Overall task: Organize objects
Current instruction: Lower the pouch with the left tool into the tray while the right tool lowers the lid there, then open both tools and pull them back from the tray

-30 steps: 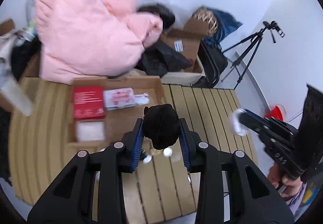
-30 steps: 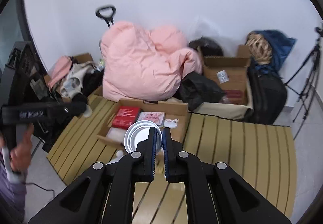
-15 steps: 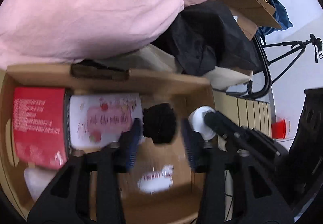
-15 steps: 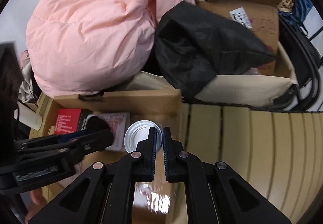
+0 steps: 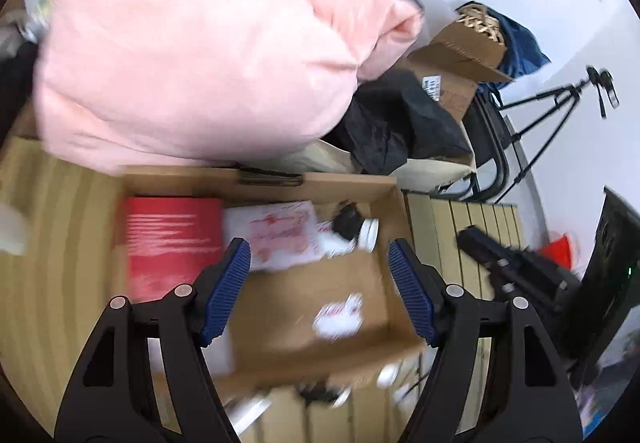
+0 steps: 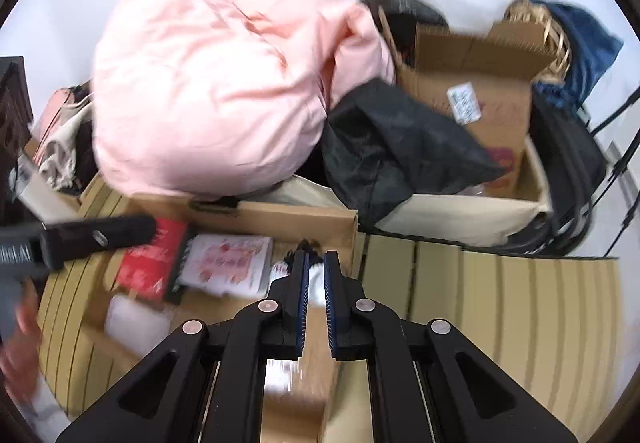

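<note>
L gripper [image 5: 318, 263] jaws are opening, nothing between them. R gripper [image 6: 315, 275] fingers are sitting nearly pressed together; can't tell if pinching anything. Black item [image 5: 347, 222] and white lid [image 5: 369, 233] are lying in box [image 5: 352, 185], far right corner, beside red pack [image 5: 172, 239].

A: Left gripper [image 5: 318, 275] a second ago clamped a small black fuzzy object [image 5: 347, 221]. Now?
B: Jaws opening, nothing between them. The object lies ahead of the fingertips in the open brown cardboard box [image 5: 392, 199], beside a round white lid [image 5: 370, 235].
A: Right gripper [image 6: 315, 285]?
B: Carried that lid before; now it's closed and lower, over the box.
</note>
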`<action>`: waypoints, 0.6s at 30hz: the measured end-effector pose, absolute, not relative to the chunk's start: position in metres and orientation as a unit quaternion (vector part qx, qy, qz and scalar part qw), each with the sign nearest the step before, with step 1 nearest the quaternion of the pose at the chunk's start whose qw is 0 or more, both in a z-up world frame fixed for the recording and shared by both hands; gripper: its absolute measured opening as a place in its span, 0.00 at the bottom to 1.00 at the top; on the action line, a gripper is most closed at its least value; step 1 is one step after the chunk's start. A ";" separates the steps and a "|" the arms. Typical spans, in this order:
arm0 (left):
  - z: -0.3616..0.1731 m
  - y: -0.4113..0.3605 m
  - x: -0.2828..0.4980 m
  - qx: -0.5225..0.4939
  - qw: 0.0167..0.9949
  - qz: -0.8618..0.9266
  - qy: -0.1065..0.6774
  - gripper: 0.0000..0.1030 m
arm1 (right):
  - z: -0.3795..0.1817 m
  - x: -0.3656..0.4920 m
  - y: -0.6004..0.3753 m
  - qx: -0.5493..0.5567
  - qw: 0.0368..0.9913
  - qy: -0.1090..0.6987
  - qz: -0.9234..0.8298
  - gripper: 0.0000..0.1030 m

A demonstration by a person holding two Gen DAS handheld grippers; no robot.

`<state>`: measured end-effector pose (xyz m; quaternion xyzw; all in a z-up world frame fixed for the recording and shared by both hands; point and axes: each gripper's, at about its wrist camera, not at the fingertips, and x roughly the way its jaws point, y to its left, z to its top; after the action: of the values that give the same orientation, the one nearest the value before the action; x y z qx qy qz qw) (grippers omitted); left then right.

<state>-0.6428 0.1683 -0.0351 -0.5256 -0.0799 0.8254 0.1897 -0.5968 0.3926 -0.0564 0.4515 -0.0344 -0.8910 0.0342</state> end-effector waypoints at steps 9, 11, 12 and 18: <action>0.169 0.081 -0.480 -0.395 0.162 0.903 0.051 1.00 | 0.082 -0.446 0.384 0.425 0.082 0.054 -0.900 0.64; 0.199 0.063 -0.448 -0.390 0.160 0.906 0.048 1.00 | 0.118 -0.403 0.382 0.421 0.091 0.075 -0.900 1.00; 0.213 0.053 -0.430 -0.396 0.161 0.903 0.048 1.00 | 0.136 -0.382 0.379 0.411 0.088 0.096 -0.902 1.00; 0.256 0.007 -0.329 -0.391 0.121 0.907 0.103 1.00 | 0.213 -0.264 0.367 0.388 0.102 0.153 -0.903 1.00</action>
<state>-0.3294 0.0067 0.2557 -0.3913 0.1027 0.9065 0.1207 -0.2637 0.3668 0.2134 0.3884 0.1534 -0.9029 0.1017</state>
